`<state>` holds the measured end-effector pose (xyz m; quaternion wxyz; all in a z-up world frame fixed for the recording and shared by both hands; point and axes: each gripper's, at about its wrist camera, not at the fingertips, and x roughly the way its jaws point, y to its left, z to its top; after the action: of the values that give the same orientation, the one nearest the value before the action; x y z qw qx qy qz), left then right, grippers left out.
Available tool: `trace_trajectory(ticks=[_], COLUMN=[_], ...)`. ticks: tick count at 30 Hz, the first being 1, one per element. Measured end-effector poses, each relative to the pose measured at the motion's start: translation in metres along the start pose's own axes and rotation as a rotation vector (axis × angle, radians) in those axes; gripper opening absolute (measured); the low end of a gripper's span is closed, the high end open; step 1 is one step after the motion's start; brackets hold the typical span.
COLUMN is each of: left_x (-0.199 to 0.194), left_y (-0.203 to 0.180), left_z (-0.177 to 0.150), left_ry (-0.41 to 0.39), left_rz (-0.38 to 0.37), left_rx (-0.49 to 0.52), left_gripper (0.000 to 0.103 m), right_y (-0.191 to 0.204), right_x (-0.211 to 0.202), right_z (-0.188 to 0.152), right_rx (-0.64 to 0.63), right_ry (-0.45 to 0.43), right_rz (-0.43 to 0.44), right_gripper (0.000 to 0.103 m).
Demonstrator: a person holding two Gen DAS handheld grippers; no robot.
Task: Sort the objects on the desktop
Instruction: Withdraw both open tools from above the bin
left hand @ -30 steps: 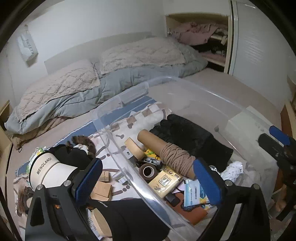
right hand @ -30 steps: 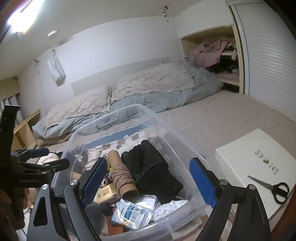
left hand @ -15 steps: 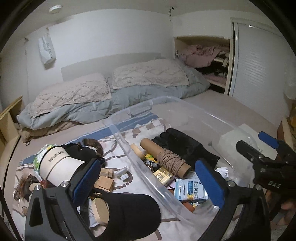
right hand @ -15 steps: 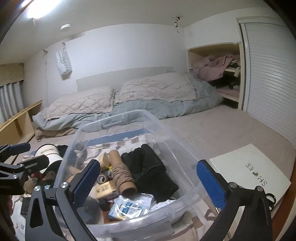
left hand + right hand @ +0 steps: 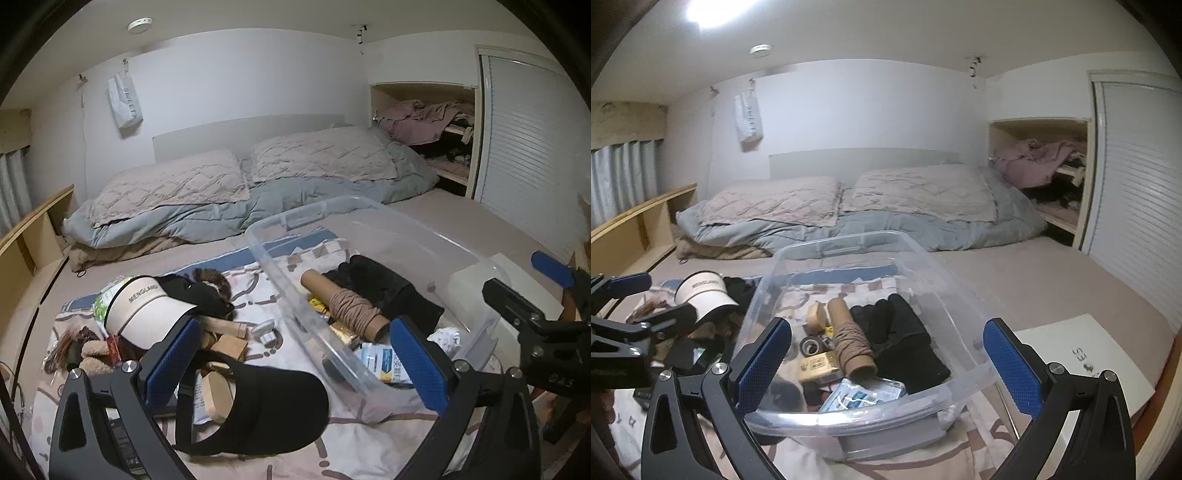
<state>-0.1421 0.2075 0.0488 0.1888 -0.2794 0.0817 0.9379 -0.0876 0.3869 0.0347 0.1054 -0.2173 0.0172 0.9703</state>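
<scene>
Tube (image 5: 851, 341) in bin (image 5: 849, 243); caps (image 5: 147, 314) left.

Lit dimly and coolly from overhead. In the right wrist view, ceiling light (image 5: 709, 11) blown out to a white glare at the top left, with a soft halo across the ceiling around it. Back wall (image 5: 868, 107) evenly grey-white, mildly hazy. Soft shadows only, pooled under the black visor (image 5: 258, 410) and inside the clear bin (image 5: 849, 417); faint sheen along the bin's near rim. Closet shelf (image 5: 436, 125) sunk into murk, contents hard to read. Strong fisheye bending: bed (image 5: 461, 225) edges and louvred door (image 5: 535, 147) bowed, black vignette at every corner. Slight softness and noise throughout, small clutter smeared. Near blue tool pads (image 5: 761, 362) reasonably sharp.
</scene>
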Motion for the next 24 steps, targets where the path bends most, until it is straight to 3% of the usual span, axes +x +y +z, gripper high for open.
trace_trajectory(ticks=[7, 24], left_x=[0.005, 0.009], left_y=[0.008, 0.005], left_z=[-0.009, -0.015], left_ry=[0.02, 0.028], left_rz=[0.012, 0.033], left_rx=[-0.051, -0.039], left_gripper=[0.103, 0.103], right_y=[0.006, 0.004], right_x=[-0.005, 0.003], right_z=[-0.001, -0.003], right_rx=[-0.031, -0.028], right_ry=[-0.012, 0.019], right_rz=[0.003, -0.014], right_gripper=[0.103, 0.103])
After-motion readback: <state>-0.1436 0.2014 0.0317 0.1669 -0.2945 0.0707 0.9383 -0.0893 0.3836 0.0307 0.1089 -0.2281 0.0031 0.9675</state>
